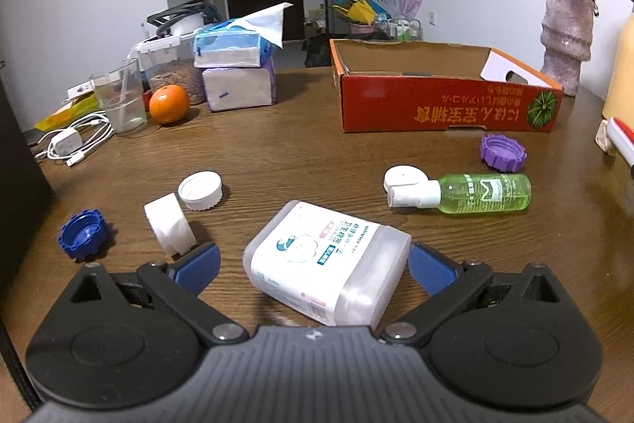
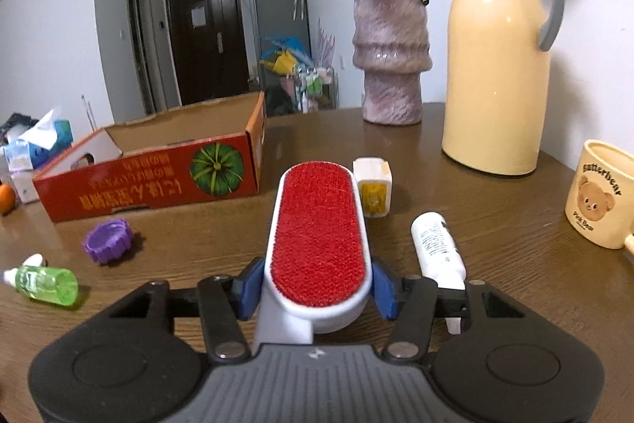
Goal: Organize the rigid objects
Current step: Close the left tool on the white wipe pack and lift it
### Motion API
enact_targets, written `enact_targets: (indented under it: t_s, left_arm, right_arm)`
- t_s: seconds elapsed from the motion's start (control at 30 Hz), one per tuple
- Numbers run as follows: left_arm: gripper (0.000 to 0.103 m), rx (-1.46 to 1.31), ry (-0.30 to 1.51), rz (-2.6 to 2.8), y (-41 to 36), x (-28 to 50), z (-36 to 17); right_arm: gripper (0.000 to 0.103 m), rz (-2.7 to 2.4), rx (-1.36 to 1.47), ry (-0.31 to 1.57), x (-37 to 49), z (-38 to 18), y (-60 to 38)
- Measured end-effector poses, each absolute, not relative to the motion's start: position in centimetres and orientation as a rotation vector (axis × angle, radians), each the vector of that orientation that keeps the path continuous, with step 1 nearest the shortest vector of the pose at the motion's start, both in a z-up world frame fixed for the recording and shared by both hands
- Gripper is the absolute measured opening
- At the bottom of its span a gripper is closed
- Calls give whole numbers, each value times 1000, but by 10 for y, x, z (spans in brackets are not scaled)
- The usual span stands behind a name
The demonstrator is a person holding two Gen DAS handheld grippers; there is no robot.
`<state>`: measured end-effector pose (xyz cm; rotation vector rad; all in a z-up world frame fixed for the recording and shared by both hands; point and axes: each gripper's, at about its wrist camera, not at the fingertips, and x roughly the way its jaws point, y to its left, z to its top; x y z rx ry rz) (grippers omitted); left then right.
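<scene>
Right gripper (image 2: 317, 288) clamps red lint brush (image 2: 319, 236), handle hidden low centre. Left gripper (image 1: 313, 264) spread wide around swab box (image 1: 325, 264), pads clear.

Brown wood grain on the table (image 1: 277, 153). Red-orange on the cardboard box (image 1: 447, 106), with white writing and a green striped pumpkin picture. Red bristly face in a white frame on the lint brush (image 2: 319, 236). Clear green on the small bottle (image 1: 485, 194), white at its cap. Purple on one ribbed lid (image 1: 502, 148), dark blue on another lid (image 1: 84, 234), white on a third lid (image 1: 199, 190). Pale yellow with grey on the thermos jug (image 2: 499, 66). Mottled pink-grey on the vase (image 2: 390, 54). Orange on the fruit (image 1: 169, 104).
</scene>
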<state>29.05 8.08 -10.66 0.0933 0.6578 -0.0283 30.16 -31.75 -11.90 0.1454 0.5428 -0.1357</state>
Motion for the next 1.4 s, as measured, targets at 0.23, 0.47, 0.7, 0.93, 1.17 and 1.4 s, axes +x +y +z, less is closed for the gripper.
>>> enact_targets:
  t_s: [0.23, 0.47, 0.7, 0.93, 1.17, 1.4]
  left_arm:
    - [103, 122, 680, -97, 85, 307, -117]
    - [103, 71, 747, -144, 92, 327, -132]
    - [98, 64, 737, -128, 93, 327, -134]
    - [83, 26, 706, -108, 91, 319, -129]
    - [83, 9, 694, -63, 88, 311, -127]
    - [83, -20, 671, 3, 89, 295, -122]
  right_arm:
    - [55, -123, 157, 501, 289, -115, -304]
    - [55, -121, 149, 502, 292, -117, -293]
    - [55, -109, 139, 508, 292, -119, -283]
    - [55, -86, 132, 505, 288, -118, -276]
    - [55, -66, 132, 502, 284, -118, -272]
    - [55, -42, 136, 495, 277, -115, -269]
